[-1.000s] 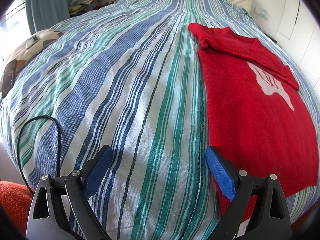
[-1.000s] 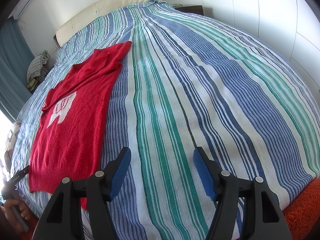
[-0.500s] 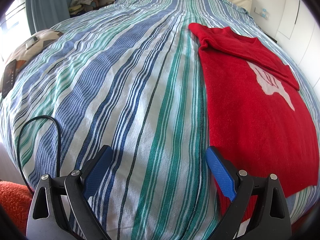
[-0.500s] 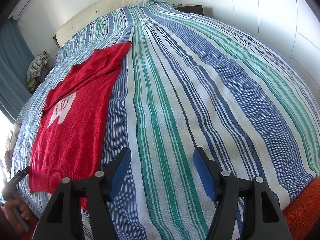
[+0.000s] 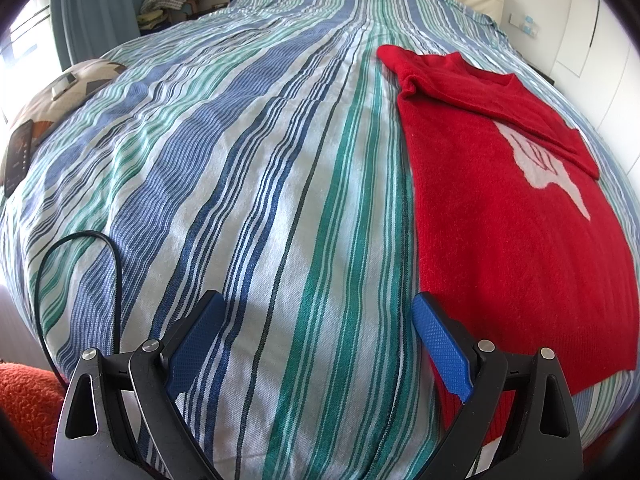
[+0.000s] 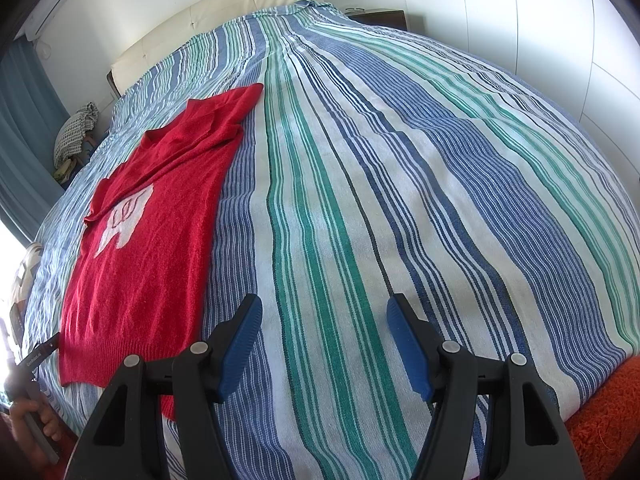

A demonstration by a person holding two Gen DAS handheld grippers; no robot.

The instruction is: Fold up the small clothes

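- the room: white panelled walls beyond and to the right of the right claw, a teal curtain far up-left of the left claw, an air conditioner high on the wall at upper left in the right view.
- the bed fills both views under a striped cover of blue, green and white; the stripes run away from both claws toward a cream padded headboard.
- red sweater lies flat on the cover, one sleeve folded across its white chest motif; it is ahead and to the right of the left claw, its hem just behind that claw's right finger, and well to the left of the right claw.
- orange fuzzy fabric below the bed edge, down-right of the right claw.
- patterned cushion far up-left of the left claw, with a dark phone beside it.
- a black cable loops just left of the left claw.
- left claw: blue pads spread wide, nothing between them but bedcover.
- right claw: spread apart, gripping nothing.
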